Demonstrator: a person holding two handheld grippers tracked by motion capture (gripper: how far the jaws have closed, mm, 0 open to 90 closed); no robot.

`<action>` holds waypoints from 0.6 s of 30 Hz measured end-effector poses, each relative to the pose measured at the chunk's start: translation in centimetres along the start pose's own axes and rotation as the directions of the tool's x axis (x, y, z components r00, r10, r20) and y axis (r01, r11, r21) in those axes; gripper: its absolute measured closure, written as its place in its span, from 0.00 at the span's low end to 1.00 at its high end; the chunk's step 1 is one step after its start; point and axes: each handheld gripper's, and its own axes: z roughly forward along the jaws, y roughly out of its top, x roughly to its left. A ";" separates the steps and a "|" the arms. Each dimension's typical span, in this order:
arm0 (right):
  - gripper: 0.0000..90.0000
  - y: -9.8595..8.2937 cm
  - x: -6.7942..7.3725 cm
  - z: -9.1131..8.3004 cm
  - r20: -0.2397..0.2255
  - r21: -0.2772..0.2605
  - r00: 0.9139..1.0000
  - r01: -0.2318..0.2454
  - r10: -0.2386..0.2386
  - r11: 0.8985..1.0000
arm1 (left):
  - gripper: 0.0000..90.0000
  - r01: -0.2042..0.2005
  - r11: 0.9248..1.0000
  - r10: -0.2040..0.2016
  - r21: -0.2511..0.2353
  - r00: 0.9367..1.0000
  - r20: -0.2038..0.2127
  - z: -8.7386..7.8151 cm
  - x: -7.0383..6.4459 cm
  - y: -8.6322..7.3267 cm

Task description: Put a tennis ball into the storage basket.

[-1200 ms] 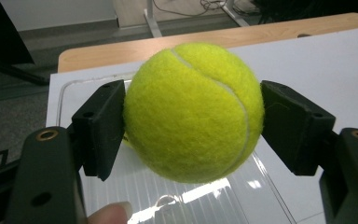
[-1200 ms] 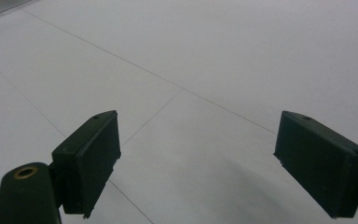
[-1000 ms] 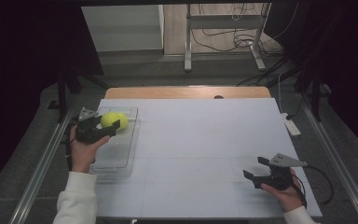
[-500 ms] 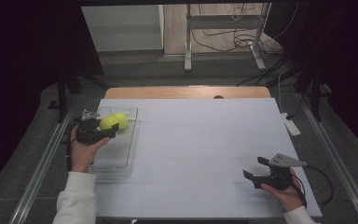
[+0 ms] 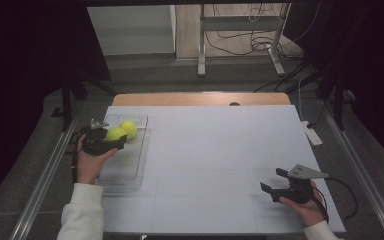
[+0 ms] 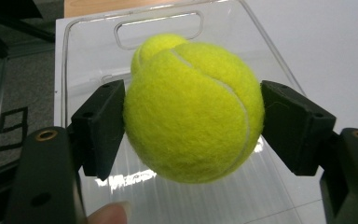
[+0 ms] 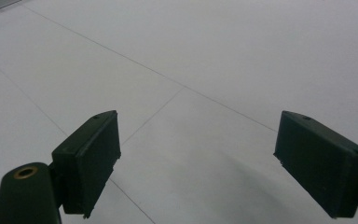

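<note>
Though gripped, second ball (image 6: 154, 45) behind.

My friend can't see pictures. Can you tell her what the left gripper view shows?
A yellow-green tennis ball sits squeezed between the left gripper's two black jaws, above a clear plastic tray. A second tennis ball peeks out behind it, farther along the tray.

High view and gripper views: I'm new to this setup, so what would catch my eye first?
The bright yellow tennis ball held between the left gripper fingers over the clear tray at the table's left. A second ball lies just behind it in the tray. The right gripper rests open at the table's near right.
</note>
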 end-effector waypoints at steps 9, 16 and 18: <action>0.16 0.0 0.0 0.0 0.001 0.003 1.000 0.002 -0.002 1.000 | 0.30 -0.017 0.997 0.018 0.069 1.000 -0.010 1.1 0.0 -0.3; 0.16 0.0 -0.1 0.0 -0.001 0.001 1.000 -0.001 0.001 1.000 | 0.30 -0.017 0.994 0.020 0.104 1.000 -0.019 1.7 0.1 -0.4; 0.16 0.0 -0.1 0.0 -0.001 0.001 1.000 -0.001 0.001 1.000 | 0.30 -0.017 0.994 0.019 0.105 1.000 -0.019 1.6 0.1 -0.4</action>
